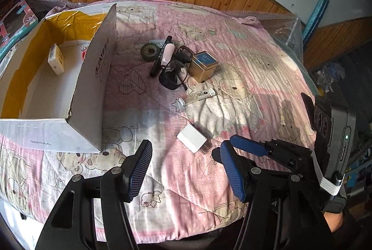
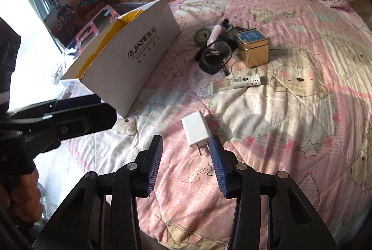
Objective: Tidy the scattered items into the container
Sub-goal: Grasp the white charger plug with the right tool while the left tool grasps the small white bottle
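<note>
Blue ribbed pads on black plastic arms fill the bottom of each view: the left gripper [image 1: 186, 171] stands wide open over the pink cartoon-bear quilt [image 1: 244, 96] with nothing between its pads, and the right gripper [image 2: 186, 165] is likewise open and empty, its right pad just beside the prongs of the white square wall charger [image 2: 196, 132].

From the left wrist camera, the white cardboard box with a yellow lining [image 1: 93, 78] shows its inside, where a small white and yellow packet [image 1: 55, 59] lies on the floor of the box; the right wrist camera sees only the box's printed outer wall and a strip of lining. Right of the box, the scattered items lie on the quilt in a cluster: a dark roll of tape [image 1: 150, 51], a black marker pen [image 1: 160, 57] with a pale pink oblong piece [image 1: 167, 53] lying across it, black-framed glasses [image 1: 174, 74], and a gold square tin with a blue lid [image 1: 202, 66] touching the glasses' right side. Nearer, apart from the cluster, lies a clear slim tube with a white printed cap [image 1: 201, 95].

Only the left view shows the right gripper from outside, at its right edge, along with the camera unit mounted on it [image 1: 334, 131]. Only the right view shows the colourful toy cartons [image 2: 79, 6] against the wall beyond the box.
</note>
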`<state>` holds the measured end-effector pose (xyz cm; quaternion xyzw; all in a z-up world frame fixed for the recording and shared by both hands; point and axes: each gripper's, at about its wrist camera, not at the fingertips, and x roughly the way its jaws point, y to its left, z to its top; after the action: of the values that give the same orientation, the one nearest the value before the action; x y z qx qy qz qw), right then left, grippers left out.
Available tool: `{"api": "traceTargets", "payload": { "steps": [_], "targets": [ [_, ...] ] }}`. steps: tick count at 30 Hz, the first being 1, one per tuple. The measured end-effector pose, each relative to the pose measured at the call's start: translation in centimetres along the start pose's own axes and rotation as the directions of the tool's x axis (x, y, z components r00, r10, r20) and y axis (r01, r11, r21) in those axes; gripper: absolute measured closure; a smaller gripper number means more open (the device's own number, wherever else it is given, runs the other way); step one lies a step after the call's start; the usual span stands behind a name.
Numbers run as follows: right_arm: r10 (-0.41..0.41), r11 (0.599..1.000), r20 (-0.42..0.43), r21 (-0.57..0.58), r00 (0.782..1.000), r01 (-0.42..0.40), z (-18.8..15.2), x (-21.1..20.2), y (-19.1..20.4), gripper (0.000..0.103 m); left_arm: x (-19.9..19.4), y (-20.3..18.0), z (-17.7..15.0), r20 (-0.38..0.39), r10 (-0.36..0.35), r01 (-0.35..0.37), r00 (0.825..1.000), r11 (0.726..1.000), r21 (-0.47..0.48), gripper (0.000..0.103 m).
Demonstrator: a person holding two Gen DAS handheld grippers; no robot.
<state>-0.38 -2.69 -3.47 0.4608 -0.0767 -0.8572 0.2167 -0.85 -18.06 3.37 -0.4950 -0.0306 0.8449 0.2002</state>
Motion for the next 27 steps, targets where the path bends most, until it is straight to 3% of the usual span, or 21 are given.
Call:
{"api": "traceTargets", "payload": {
  "steps": [4, 9, 12, 14, 17, 24, 25, 26, 27],
  "targets": [
    [-0.026, 0.998, 0.004, -0.064, 1.0, 0.027, -0.1, 2.5, 0.2, 0.057, 1.7, -0.2, 2.4, 0.012, 0.0, 0.0, 1.0, 0.999, 0.041, 0.041],
    [-0.033, 0.998, 0.03, -0.054, 0.999, 0.035, -0.3, 4.4, -1.1, 0.057, 5.6, -1.1, 5.8, -0.006, -0.034, 0.034, 0.999, 0.985, 0.169, 0.039],
    [0.004, 1.0, 0.053, -0.024, 0.999, -0.003, -1.0, 4.2, -2.1, 0.057, 8.6, -1.7, 7.1, -0.071, -0.088, 0.101, 0.994, 0.972, 0.211, 0.039],
    [0.01, 1.0, 0.066, -0.006, 0.998, -0.01, -1.5, 4.0, -2.7, 0.057, 10.7, -2.7, 7.2, -0.1, -0.046, 0.072, 0.994, 0.958, 0.276, 0.039],
    [0.016, 1.0, 0.067, 0.005, 0.998, -0.017, -1.7, 4.2, -3.3, 0.057, 13.4, -4.0, 7.0, -0.153, -0.039, 0.092, 0.987, 0.931, 0.354, 0.039],
    [-0.058, 0.985, 0.025, -0.158, 0.998, 0.061, -0.5, 6.3, -1.5, 0.057, 18.4, -3.7, 7.5, -0.217, -0.019, 0.101, 0.976, 0.923, 0.372, 0.04],
    [-0.08, 0.979, 0.015, -0.189, 0.997, 0.081, -0.4, 6.7, -1.0, 0.057, 18.6, -3.6, 7.4, -0.196, -0.019, 0.095, 0.981, 0.917, 0.387, 0.04],
    [-0.107, 0.969, 0.009, -0.223, 0.994, 0.106, -0.2, 7.3, -0.6, 0.057, 18.7, -3.7, 7.4, -0.189, -0.02, 0.096, 0.982, 0.911, 0.402, 0.042],
    [-0.136, 0.958, 0.006, -0.256, 0.991, 0.133, -0.1, 7.8, -0.2, 0.057, 18.7, -3.7, 7.4, -0.177, -0.012, 0.086, 0.984, 0.906, 0.415, 0.053]
  ]
}}
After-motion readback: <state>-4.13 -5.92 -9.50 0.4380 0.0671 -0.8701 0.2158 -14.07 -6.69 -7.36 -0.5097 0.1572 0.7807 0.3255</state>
